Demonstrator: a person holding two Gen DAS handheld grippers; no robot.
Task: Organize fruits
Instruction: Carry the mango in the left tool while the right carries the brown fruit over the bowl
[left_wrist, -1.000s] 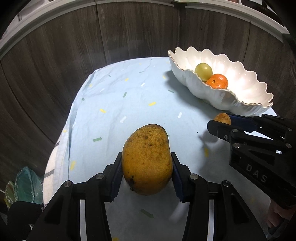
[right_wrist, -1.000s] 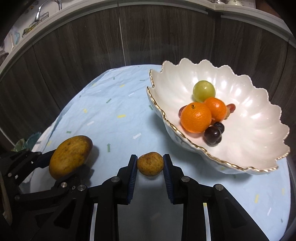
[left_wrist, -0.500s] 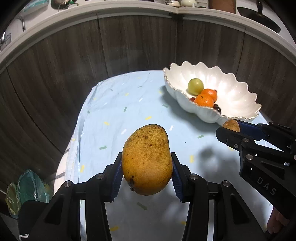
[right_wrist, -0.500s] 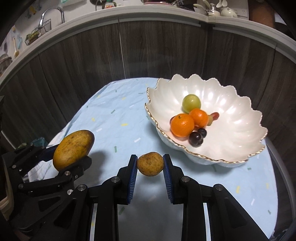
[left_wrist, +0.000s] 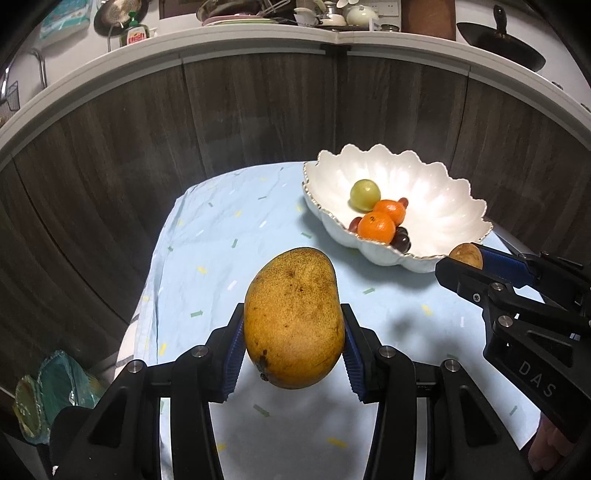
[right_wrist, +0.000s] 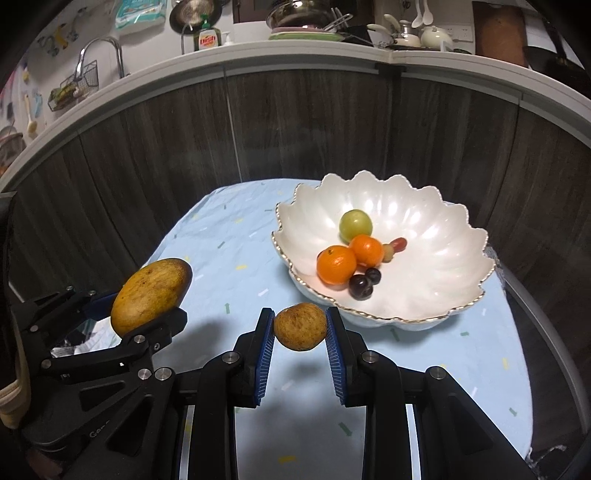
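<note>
Light blue tablecloth (left_wrist: 221, 236) with little confetti dashes, dark wood-grain panels (right_wrist: 332, 122) behind, dish soap bottle (right_wrist: 209, 37), faucet (right_wrist: 96, 48) and black pan (left_wrist: 502, 40) up top.

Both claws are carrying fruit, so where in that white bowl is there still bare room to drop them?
The bowl is bare on its right and near side. Its left-centre is crowded with the green fruit, two oranges and grapes. The blue cloth left of it is also free.

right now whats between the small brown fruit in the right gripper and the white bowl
Nothing. In the right wrist view the small brown fruit hangs just short of the white bowl's near rim, with only bare blue tablecloth showing below the gap.
</note>
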